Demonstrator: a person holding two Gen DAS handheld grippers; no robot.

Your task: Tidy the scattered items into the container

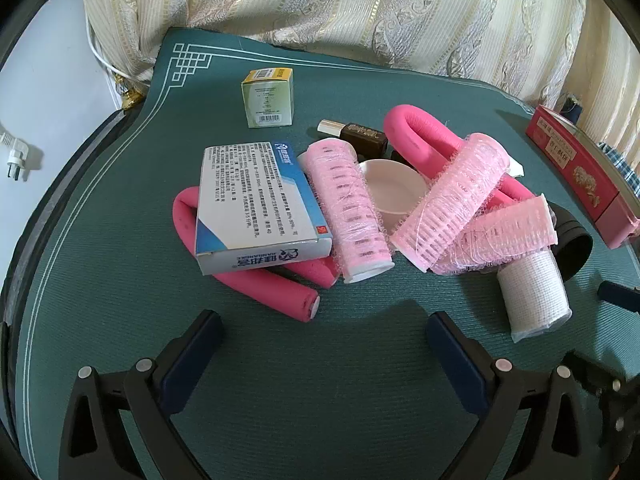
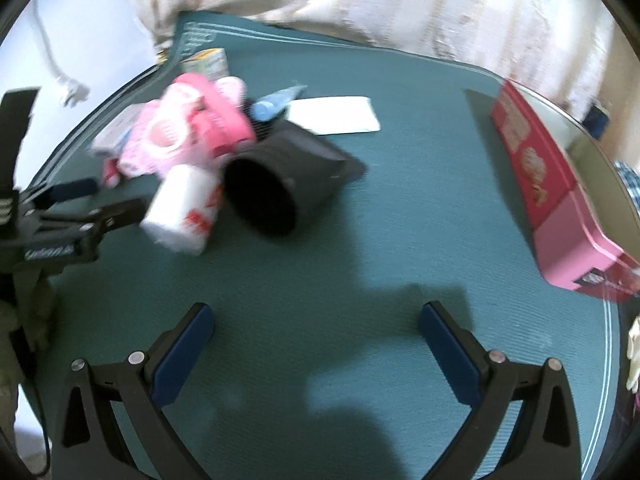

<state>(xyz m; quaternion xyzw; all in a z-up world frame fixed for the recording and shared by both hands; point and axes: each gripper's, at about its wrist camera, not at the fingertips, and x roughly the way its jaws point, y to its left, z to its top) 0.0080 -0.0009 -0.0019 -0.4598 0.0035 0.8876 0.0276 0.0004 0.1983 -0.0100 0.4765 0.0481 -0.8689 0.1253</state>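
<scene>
A heap lies on the green mat (image 1: 280, 380): a blue and white medicine box (image 1: 256, 208) on a bent pink foam curler (image 1: 260, 284), three pink mesh rollers (image 1: 348, 208), a white dish (image 1: 394, 188) and a white bandage roll (image 1: 534, 296). A black cup-like container (image 2: 280, 188) lies on its side by the roll, its mouth towards the right wrist camera. My left gripper (image 1: 324, 320) hangs open just short of the heap, nothing between its fingers. My right gripper (image 2: 318, 312) is open over bare mat in front of the black container. The right wrist view is blurred.
A small green and yellow box (image 1: 269, 98) and a brown lipstick (image 1: 360, 134) sit behind the heap. A pink tin (image 2: 540, 172) stands at the mat's right edge, a white card (image 2: 334, 116) and a blue tube (image 2: 276, 102) towards the back. Curtains hang behind the table.
</scene>
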